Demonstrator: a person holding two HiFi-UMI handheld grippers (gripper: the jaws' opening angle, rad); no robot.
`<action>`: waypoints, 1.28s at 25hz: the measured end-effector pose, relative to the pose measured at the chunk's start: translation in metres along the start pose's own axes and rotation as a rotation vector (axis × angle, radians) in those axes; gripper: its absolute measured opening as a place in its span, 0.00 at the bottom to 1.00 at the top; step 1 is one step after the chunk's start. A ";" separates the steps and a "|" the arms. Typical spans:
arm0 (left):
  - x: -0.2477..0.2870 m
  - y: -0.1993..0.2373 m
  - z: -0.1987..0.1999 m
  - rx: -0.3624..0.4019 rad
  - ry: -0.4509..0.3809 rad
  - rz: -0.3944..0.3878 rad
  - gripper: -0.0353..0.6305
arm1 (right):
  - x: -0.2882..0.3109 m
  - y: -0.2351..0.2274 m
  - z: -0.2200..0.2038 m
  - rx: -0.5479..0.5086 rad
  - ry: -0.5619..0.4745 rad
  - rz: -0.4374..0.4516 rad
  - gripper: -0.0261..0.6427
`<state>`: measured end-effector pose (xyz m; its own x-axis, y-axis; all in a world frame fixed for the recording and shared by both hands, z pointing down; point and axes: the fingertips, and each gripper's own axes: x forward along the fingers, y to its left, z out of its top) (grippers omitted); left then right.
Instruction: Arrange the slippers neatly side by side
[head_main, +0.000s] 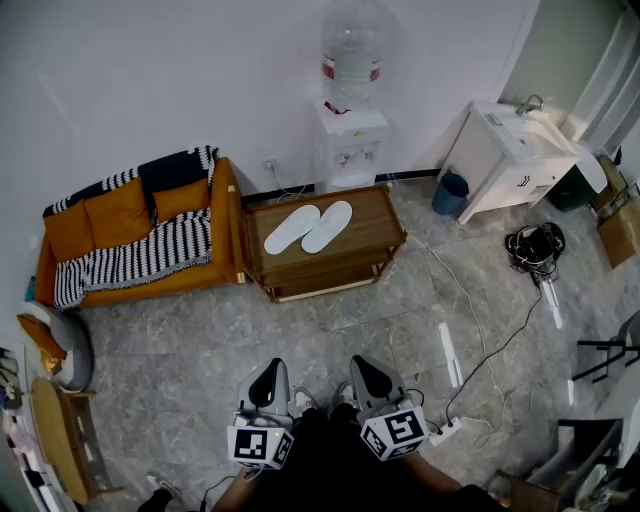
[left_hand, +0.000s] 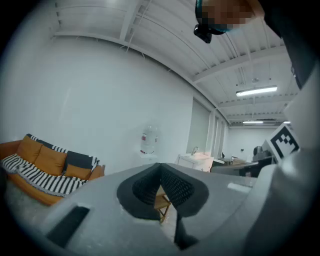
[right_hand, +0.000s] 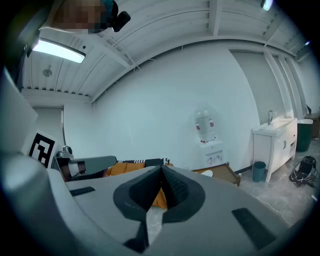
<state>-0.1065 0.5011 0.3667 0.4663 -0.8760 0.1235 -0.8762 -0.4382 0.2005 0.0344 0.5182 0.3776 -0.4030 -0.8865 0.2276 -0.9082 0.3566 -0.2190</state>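
Two white slippers (head_main: 308, 227) lie side by side, touching, on a low wooden table (head_main: 375, 232) across the room in the head view. My left gripper (head_main: 268, 378) and my right gripper (head_main: 366, 372) are held close to the body, far from the table, both pointing toward it. Each one's jaws meet at the tips with nothing between them, as the left gripper (left_hand: 160, 172) and right gripper (right_hand: 162, 174) views show. A sliver of the table (right_hand: 225, 171) with a slipper toe appears in the right gripper view.
An orange sofa (head_main: 130, 235) with a striped blanket stands left of the table. A water dispenser (head_main: 352, 110) is behind it, and a white sink cabinet (head_main: 510, 160) at the right. A white cable and power strip (head_main: 452, 428) lie on the grey tile floor.
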 end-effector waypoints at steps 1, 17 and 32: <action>0.000 0.000 0.000 0.001 0.000 0.001 0.07 | 0.000 0.000 -0.001 0.000 0.000 0.000 0.06; -0.014 0.022 0.000 0.001 -0.006 0.021 0.07 | 0.007 0.009 -0.002 0.010 -0.007 -0.006 0.06; -0.033 0.073 -0.008 -0.023 -0.002 -0.006 0.07 | 0.032 0.053 -0.022 0.003 0.016 -0.045 0.06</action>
<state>-0.1847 0.4995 0.3855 0.4710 -0.8739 0.1202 -0.8705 -0.4384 0.2235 -0.0288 0.5155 0.3945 -0.3631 -0.8970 0.2521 -0.9253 0.3153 -0.2109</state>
